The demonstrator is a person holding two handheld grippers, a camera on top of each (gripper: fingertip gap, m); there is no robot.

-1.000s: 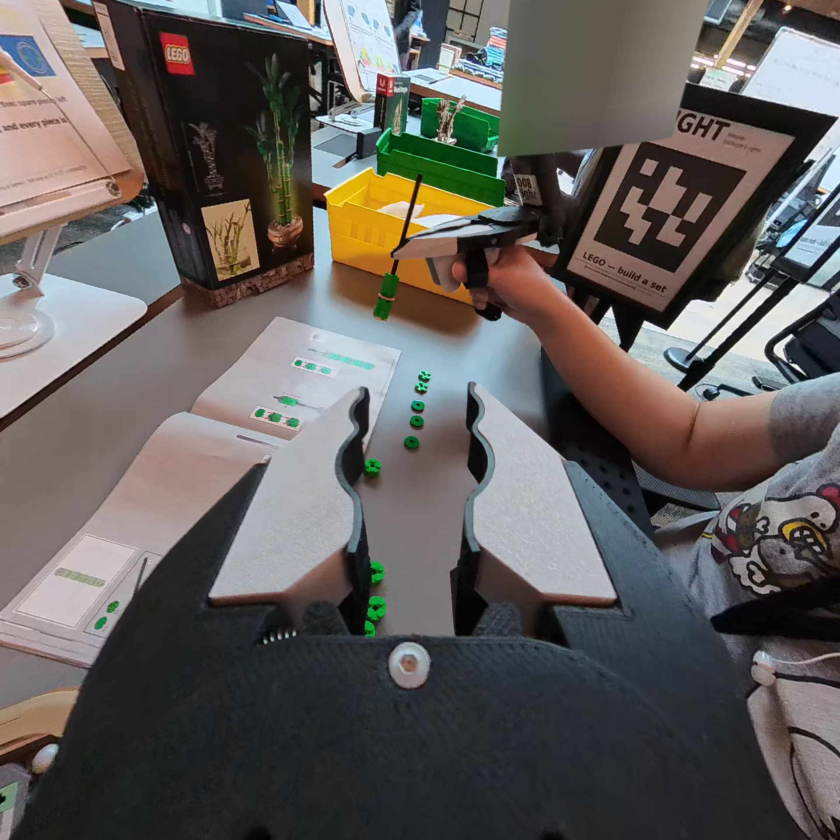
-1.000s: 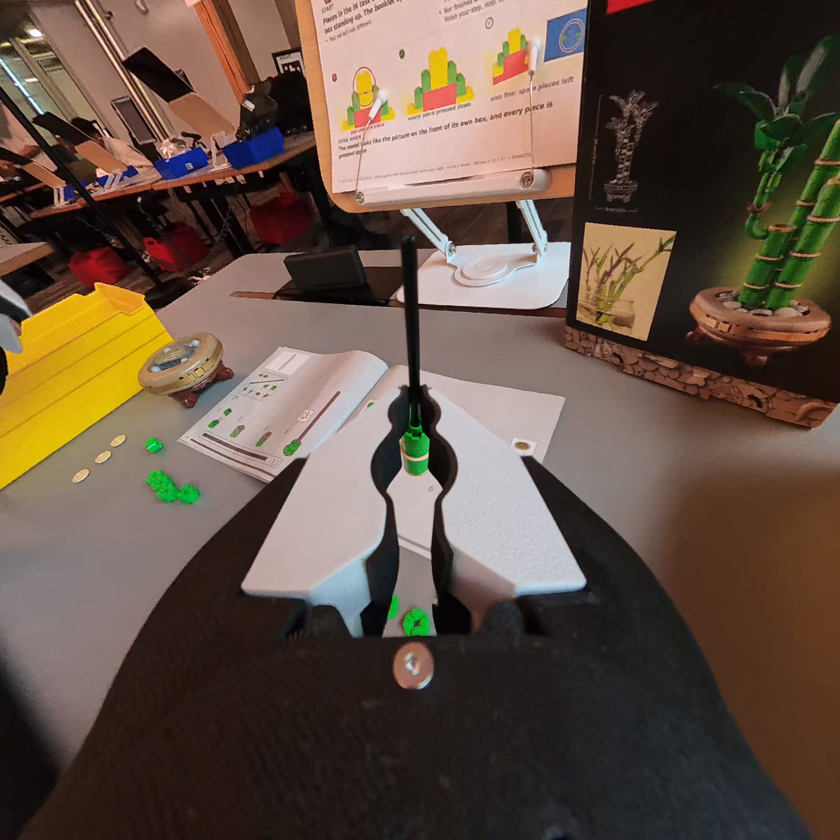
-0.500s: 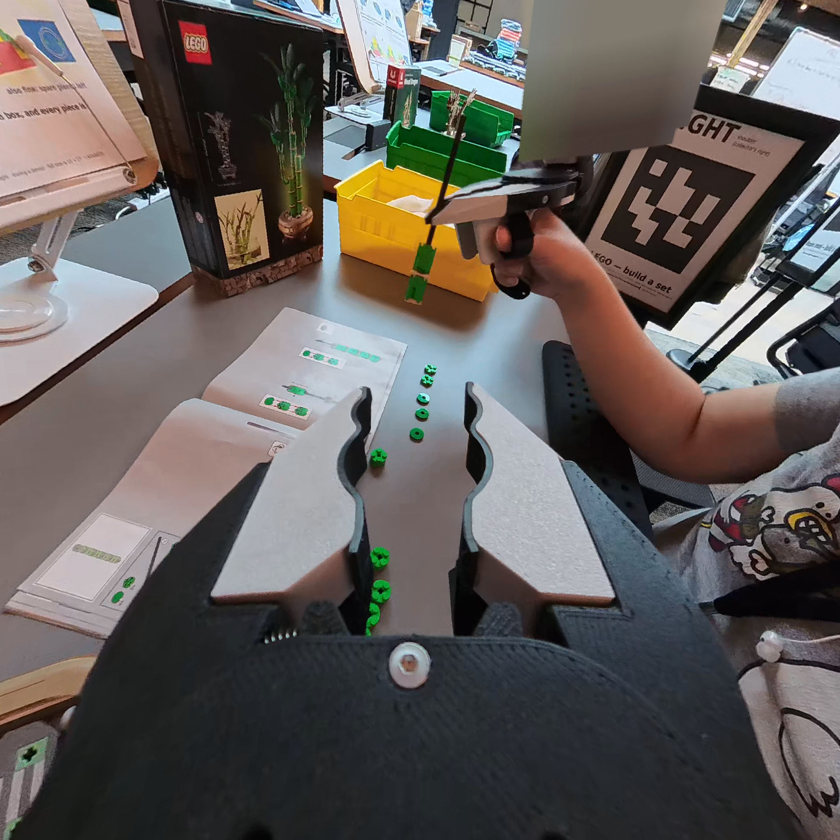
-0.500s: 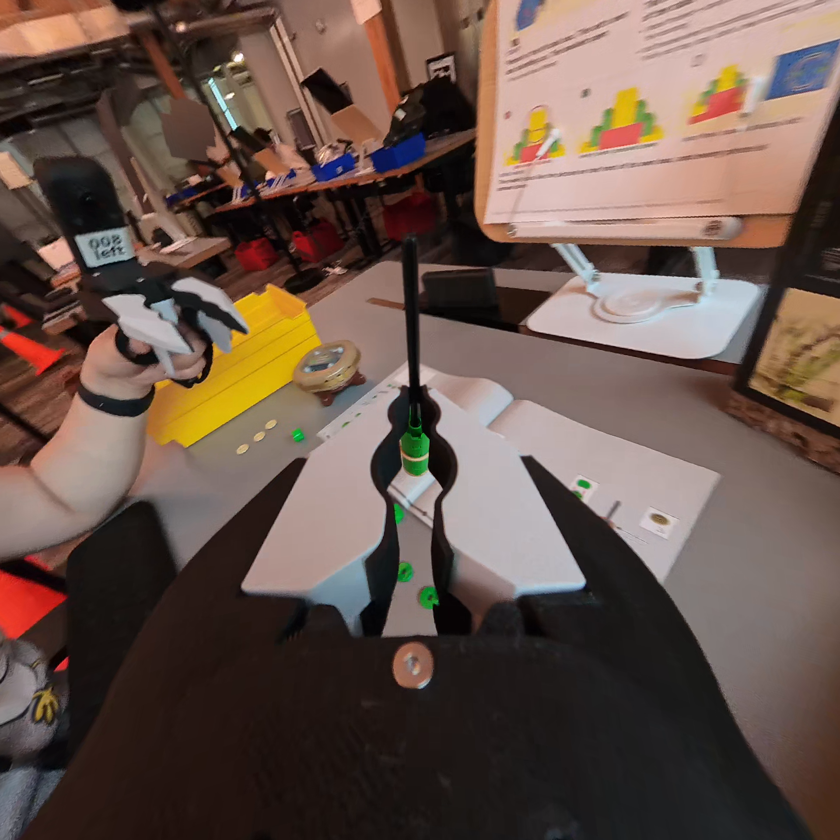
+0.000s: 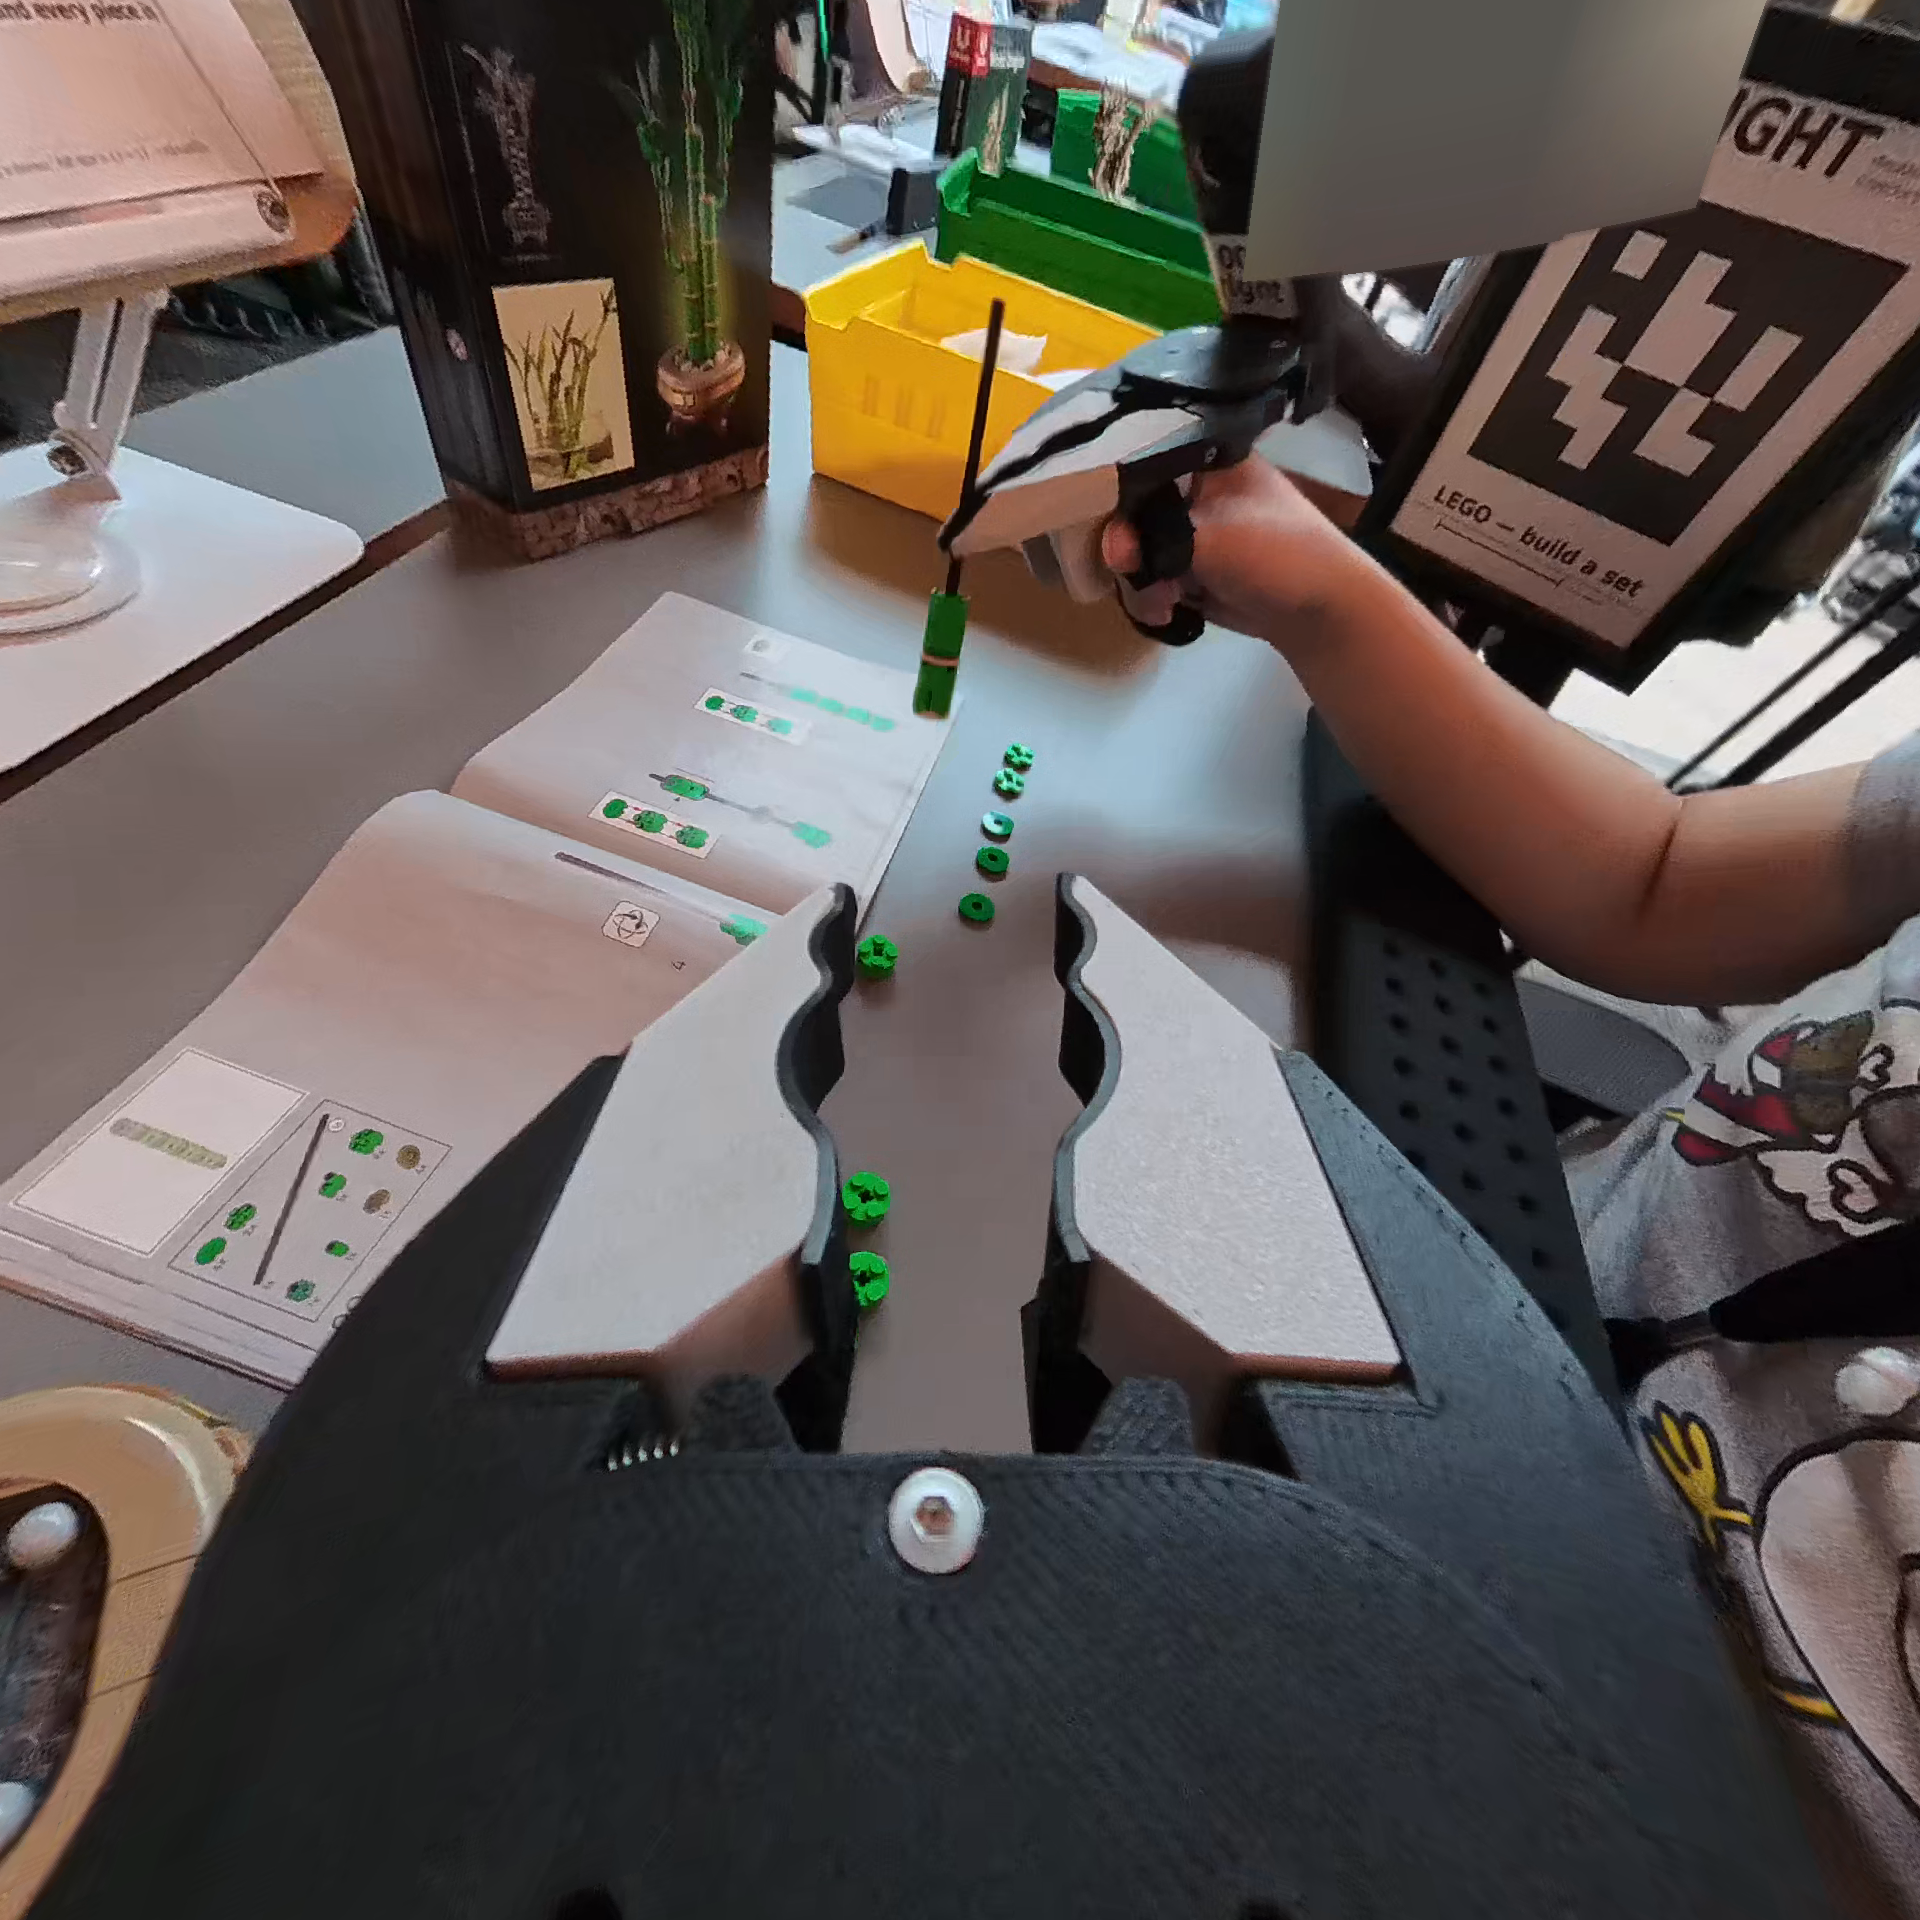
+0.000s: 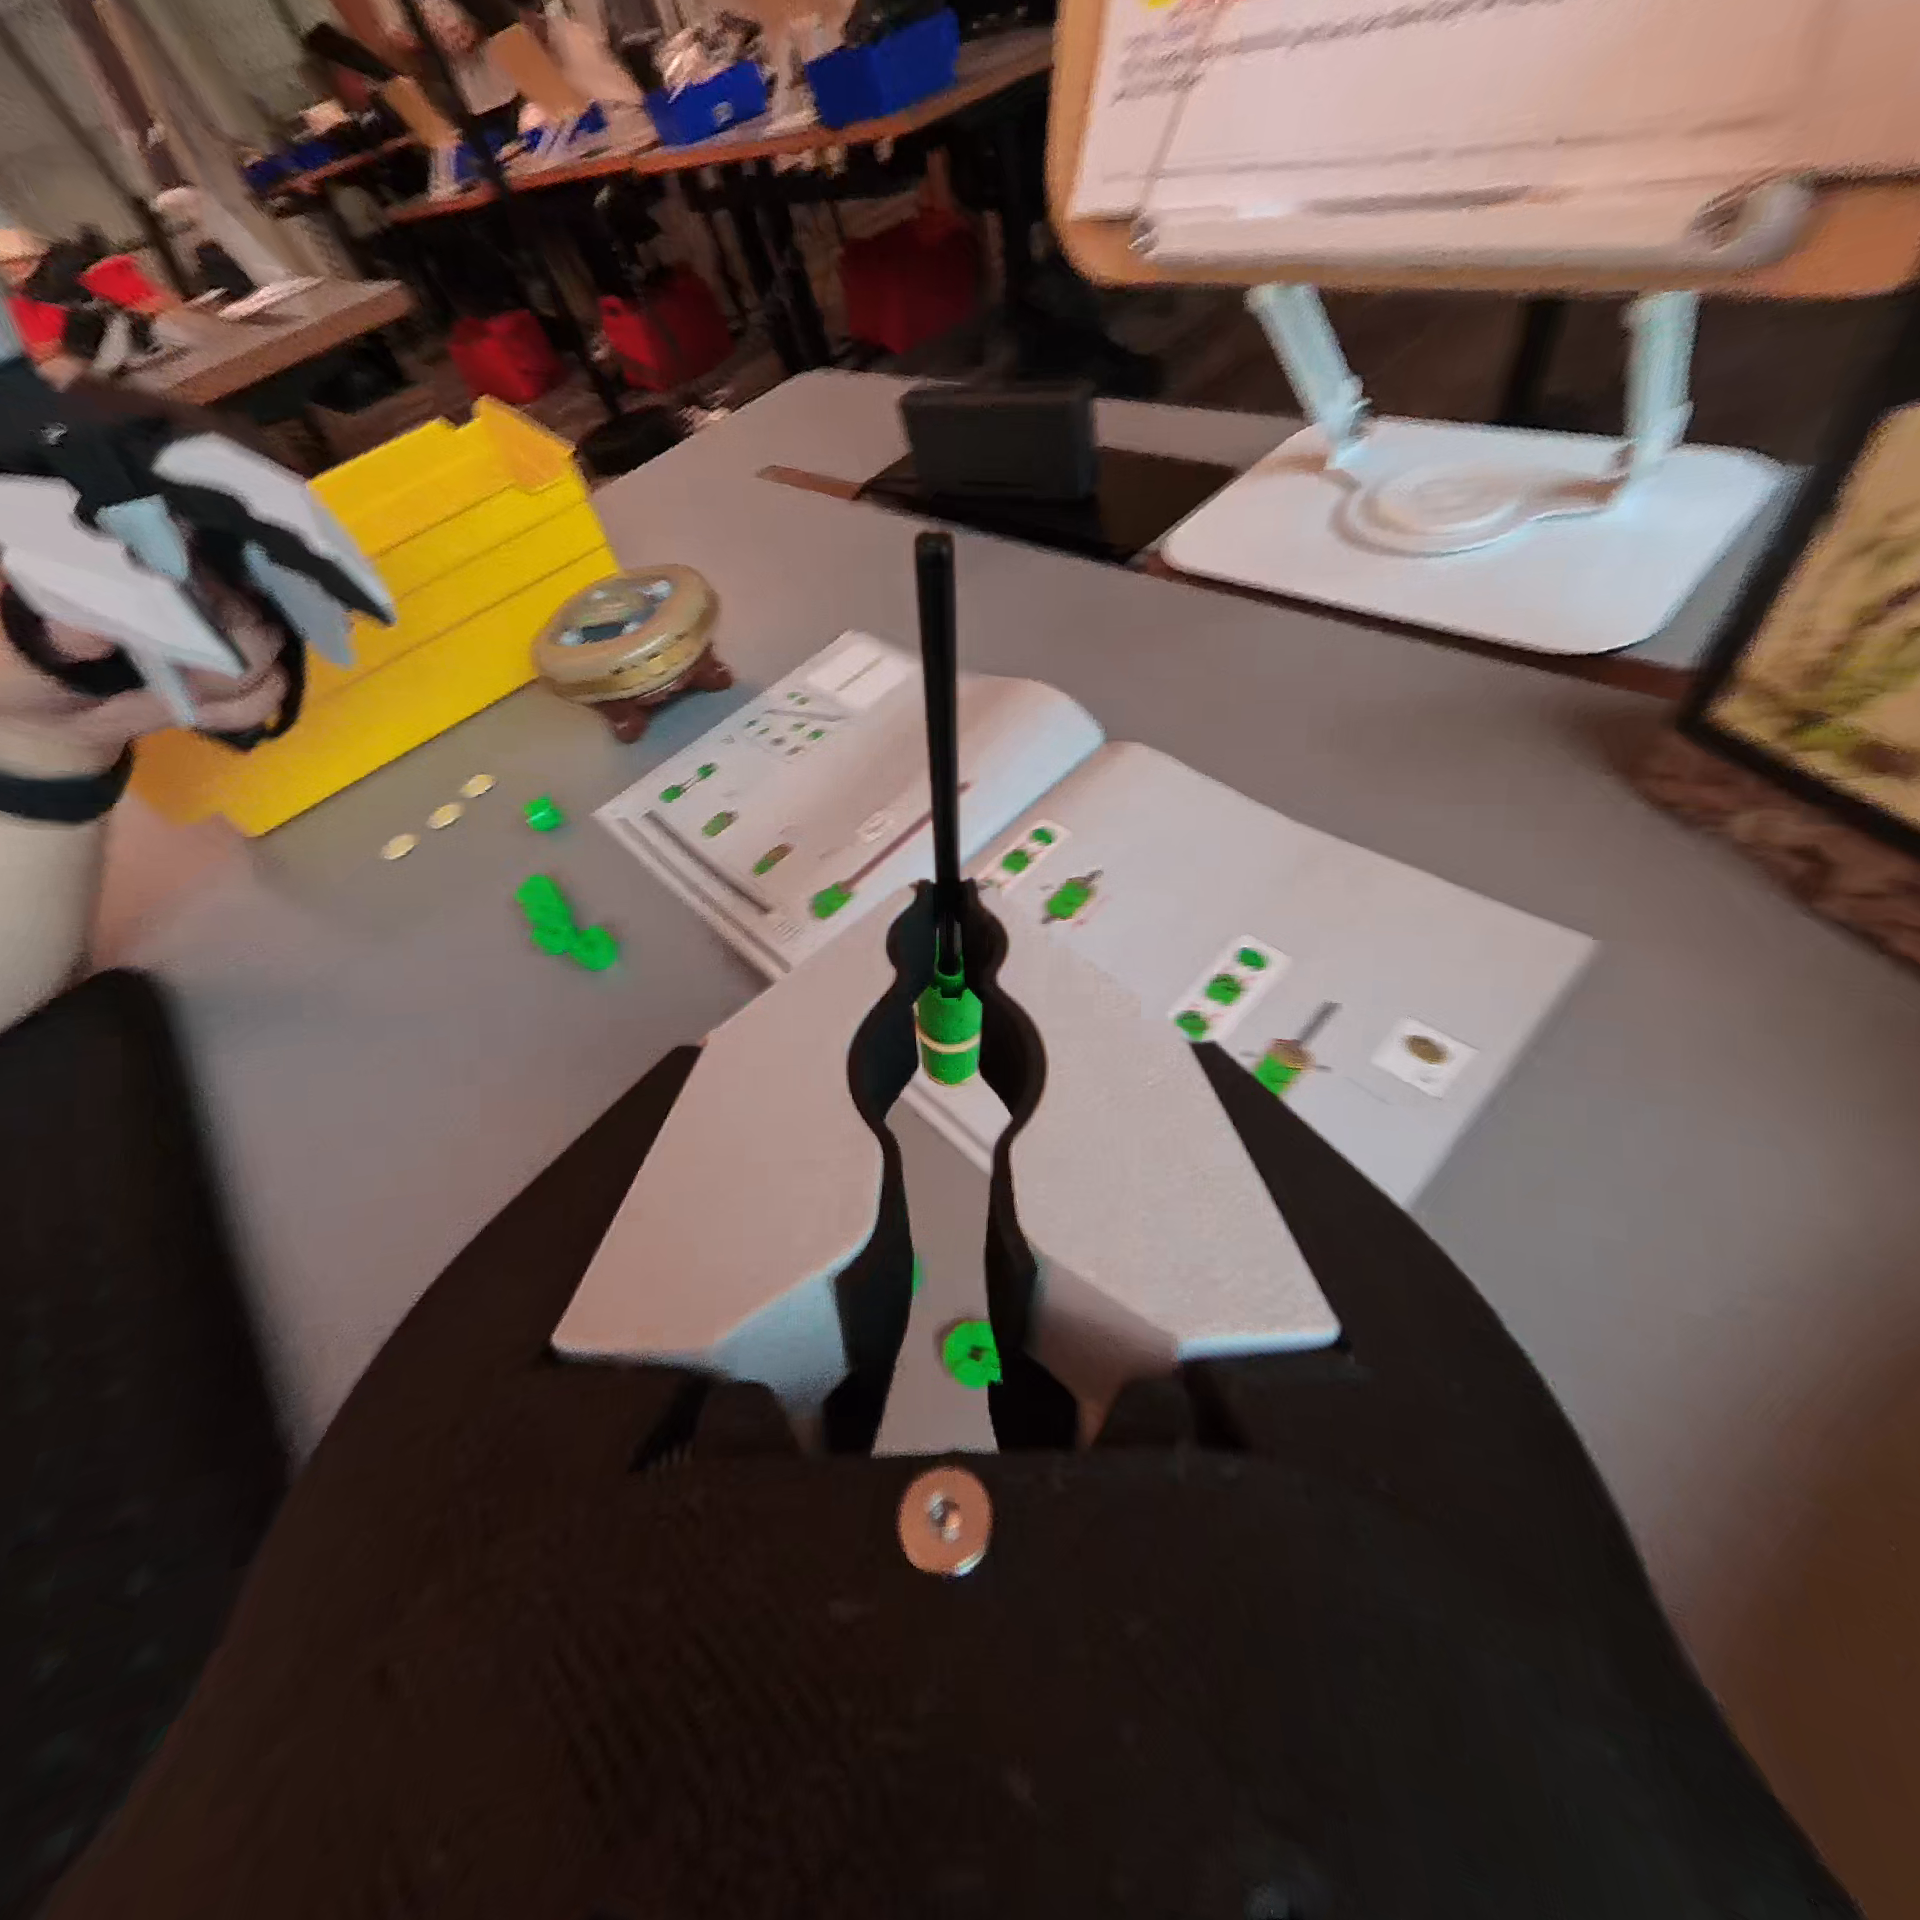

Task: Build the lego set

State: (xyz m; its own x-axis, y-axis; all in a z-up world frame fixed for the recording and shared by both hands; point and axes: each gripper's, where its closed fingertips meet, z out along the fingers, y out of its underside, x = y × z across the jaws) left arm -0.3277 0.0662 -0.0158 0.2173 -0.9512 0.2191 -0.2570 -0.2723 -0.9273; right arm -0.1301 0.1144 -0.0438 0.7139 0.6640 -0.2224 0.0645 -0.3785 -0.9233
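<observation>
My right gripper [image 6: 948, 904] is shut on a black axle rod [image 6: 938, 717] with green round pieces [image 6: 948, 1034] stacked at its lower end. In the left wrist view it [image 5: 961, 535] holds the rod [image 5: 977, 416] upright above the far edge of the open instruction booklet [image 5: 499, 935], green stack [image 5: 940, 655] hanging below. My left gripper [image 5: 951, 904] is open and empty, held above the table over a row of small green round pieces [image 5: 992, 826]. More green pieces [image 5: 864, 1195] lie between its fingers. It also shows at the left of the right wrist view [image 6: 208, 582].
The set's box [image 5: 582, 239] stands at the back beside a yellow bin [image 5: 914, 395]. A round tan pot base [image 6: 627, 634] sits by another yellow bin [image 6: 416, 623]. Tan discs [image 6: 445, 816] and green pieces [image 6: 561, 920] lie near it. A white stand [image 6: 1455, 520] holds a board. The left gripper's tips are roughly 20 cm from the right gripper's.
My right gripper has come down and toward the booklet with the rod, after lifting briefly. My left gripper has shifted slightly forward and stayed open.
</observation>
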